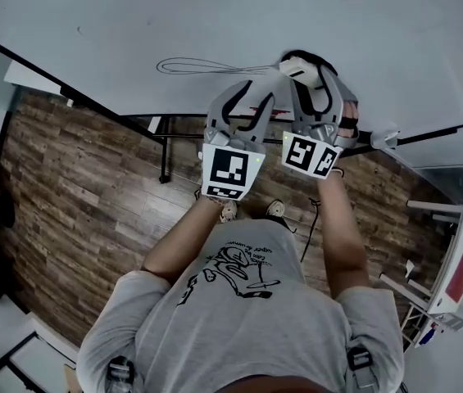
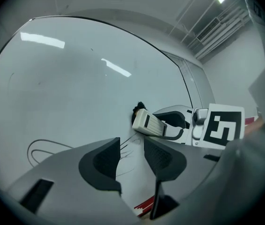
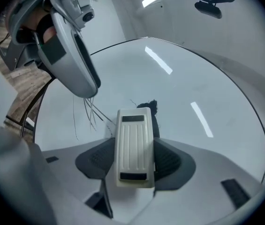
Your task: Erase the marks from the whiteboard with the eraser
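Your right gripper (image 3: 134,153) clamps the eraser (image 3: 133,132); press it flat on the whiteboard (image 3: 202,78) and sweep left over the seemingly thin marks (image 1: 198,65). Keep the wide-open, empty left gripper (image 2: 131,149) clear.

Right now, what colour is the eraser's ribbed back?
The ribbed plastic eraser is cream-white; clearest in the right gripper view.

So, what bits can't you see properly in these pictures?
Head view: the left gripper and right gripper cover where the thin black scribbles end on the white whiteboard.
Left gripper view: the short red marks are cut off by its fingers.
Right gripper view: the cream plastic eraser hides most of its black felt pad and the board beneath.
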A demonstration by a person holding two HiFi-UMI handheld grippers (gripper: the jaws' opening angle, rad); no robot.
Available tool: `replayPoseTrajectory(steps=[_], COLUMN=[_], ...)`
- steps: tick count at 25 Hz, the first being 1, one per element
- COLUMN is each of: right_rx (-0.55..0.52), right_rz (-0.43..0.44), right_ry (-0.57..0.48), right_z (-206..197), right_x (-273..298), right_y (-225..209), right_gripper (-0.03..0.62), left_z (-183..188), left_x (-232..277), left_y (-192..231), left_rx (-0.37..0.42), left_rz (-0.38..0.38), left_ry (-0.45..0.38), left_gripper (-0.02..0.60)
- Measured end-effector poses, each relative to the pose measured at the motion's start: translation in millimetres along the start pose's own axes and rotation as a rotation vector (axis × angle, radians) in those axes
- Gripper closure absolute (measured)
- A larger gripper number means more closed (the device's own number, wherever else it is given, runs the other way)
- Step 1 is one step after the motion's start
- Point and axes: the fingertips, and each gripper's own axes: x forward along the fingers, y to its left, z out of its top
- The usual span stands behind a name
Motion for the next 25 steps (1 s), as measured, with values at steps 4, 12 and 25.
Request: replayPoseTrajectory(steps=[4, 12, 25], right_rx=[0.016, 0.038, 0.017], right_rz=[-0.013, -0.006, 0.029], right_ry=[-0.010, -0.018, -0.047], right_z=[0.3, 1.8, 4.0], right_x=[0.4, 1.7, 4.8], right_y=[4.4, 15.1, 46.2], right_gripper=[0.339, 0.339, 0.339], left_z=[-12.9, -6.4, -12.1], left_x=[-26.6, -61.8, -101.0], left_y=[14.3, 24.9, 33.5], left_rx=[-0.031, -0.060, -0.118], left_rz=[0.021, 0.023, 0.041], left_ry=[0.013, -0.002, 0.022], left_gripper=[0.413, 0.413, 0.413])
